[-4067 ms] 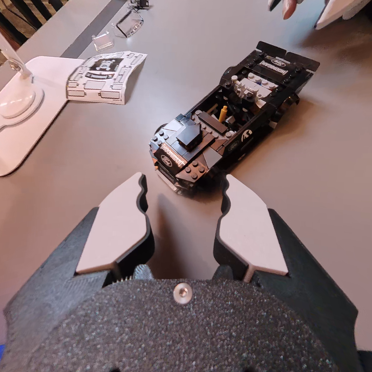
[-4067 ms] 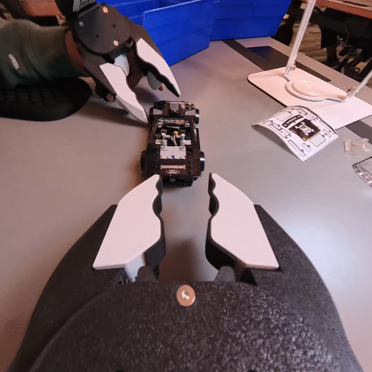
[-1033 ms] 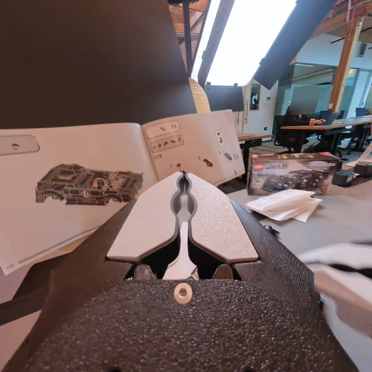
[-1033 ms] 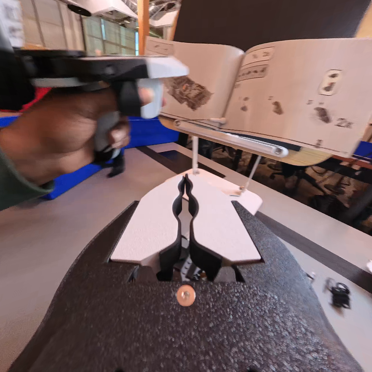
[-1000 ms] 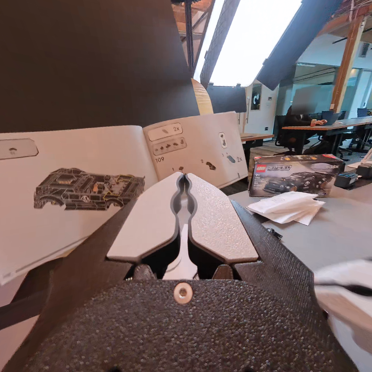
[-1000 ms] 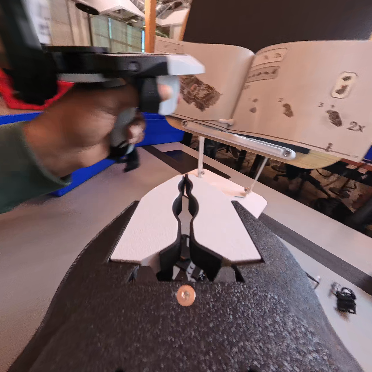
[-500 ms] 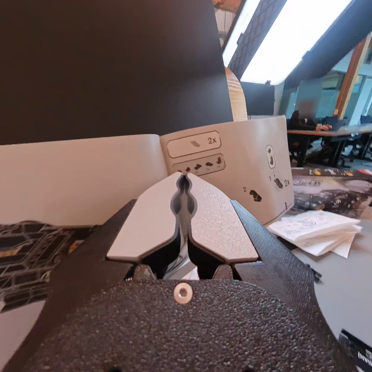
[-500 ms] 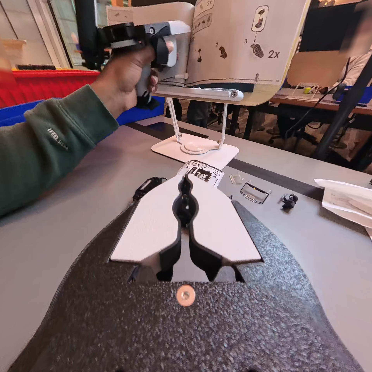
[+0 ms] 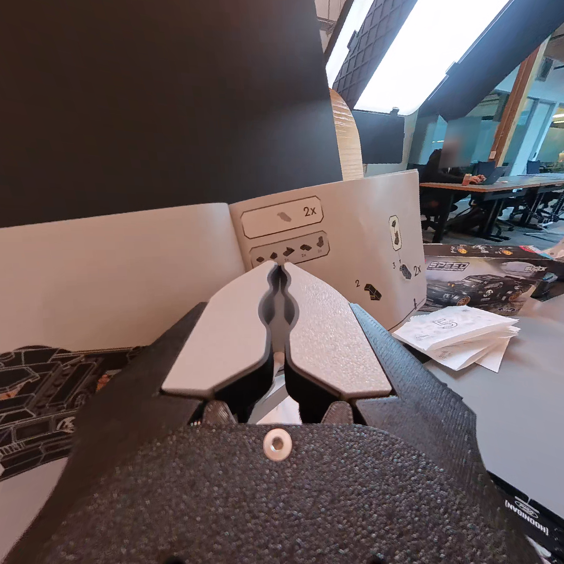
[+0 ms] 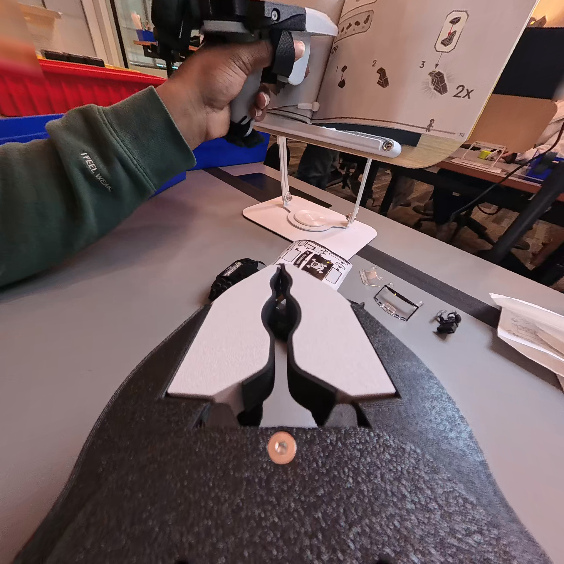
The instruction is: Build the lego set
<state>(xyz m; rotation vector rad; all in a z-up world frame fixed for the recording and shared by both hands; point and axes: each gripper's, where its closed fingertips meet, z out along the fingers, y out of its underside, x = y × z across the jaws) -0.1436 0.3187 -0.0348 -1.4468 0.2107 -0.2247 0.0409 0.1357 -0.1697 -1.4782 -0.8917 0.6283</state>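
Note:
The open instruction booklet [image 9: 122, 274] stands on a white stand [image 10: 308, 222]. My left gripper [image 9: 279, 268] is shut, with its tips right at the booklet's fold. In the right wrist view a hand in a green sleeve holds it [image 10: 331, 29] against the booklet [image 10: 396, 61]. My right gripper [image 10: 279, 270] is shut low over the grey table [image 10: 122, 305]. A black lego build [image 10: 235, 274] lies just behind its left finger, partly hidden. Something dark shows through the gap between the fingers. Beyond lie a sticker sheet [image 10: 317, 265], two clear windscreen parts [image 10: 395, 302] and a small black piece [image 10: 447, 323].
The set's box [image 9: 476, 283] and a stack of white paper bags [image 9: 451, 335] lie to the right of the booklet. The bags also show at the right edge of the right wrist view [image 10: 531, 329]. Red and blue bins [image 10: 76, 91] stand behind the arm. A person sits at a far desk. Spacing between my two grippers at the tips: around 30 cm. The small black piece [image 10: 447, 323] is closer to my right gripper, around 25 cm from its tips; the left tips are 35 cm off.
My left gripper moved closer to the booklet, still shut. My right gripper drew back from the stand and tilted down over the table, bringing the loose parts into view.

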